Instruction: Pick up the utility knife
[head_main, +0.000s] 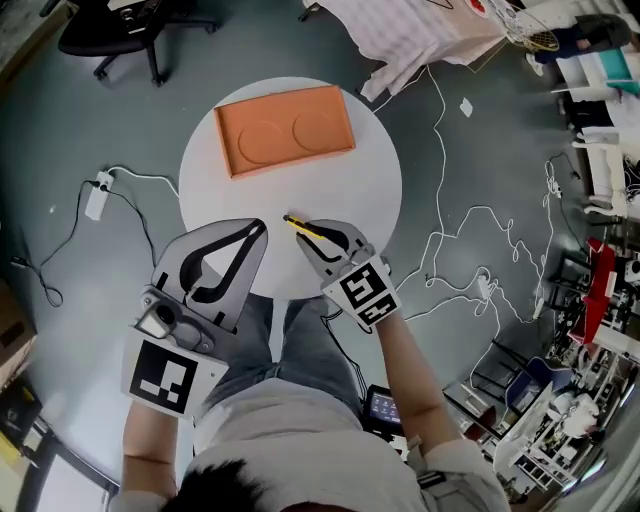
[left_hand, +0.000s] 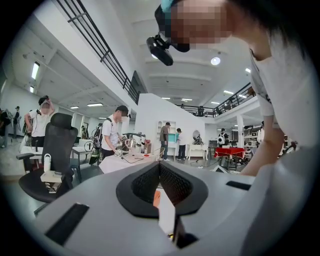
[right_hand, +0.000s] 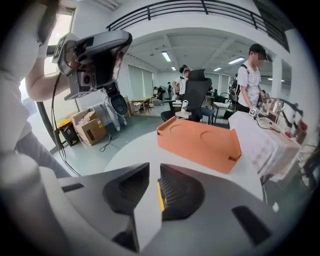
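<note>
The utility knife (head_main: 300, 226) is a thin yellow and black tool, and my right gripper (head_main: 318, 238) is shut on it above the near part of the round white table (head_main: 370, 190). Its tip sticks out to the left of the jaws. In the right gripper view only a yellow strip of the knife (right_hand: 160, 196) shows between the closed fingers of my right gripper (right_hand: 155, 167). My left gripper (head_main: 258, 228) is beside it on the left, shut with nothing held. In the left gripper view, the tips of my left gripper (left_hand: 160, 165) meet.
An orange tray (head_main: 285, 128) with two round recesses lies on the table's far half, also in the right gripper view (right_hand: 197, 142). White cables and a power strip (head_main: 97, 200) trail over the floor. An office chair (head_main: 130, 30) and a cloth-covered table (head_main: 420, 35) stand beyond.
</note>
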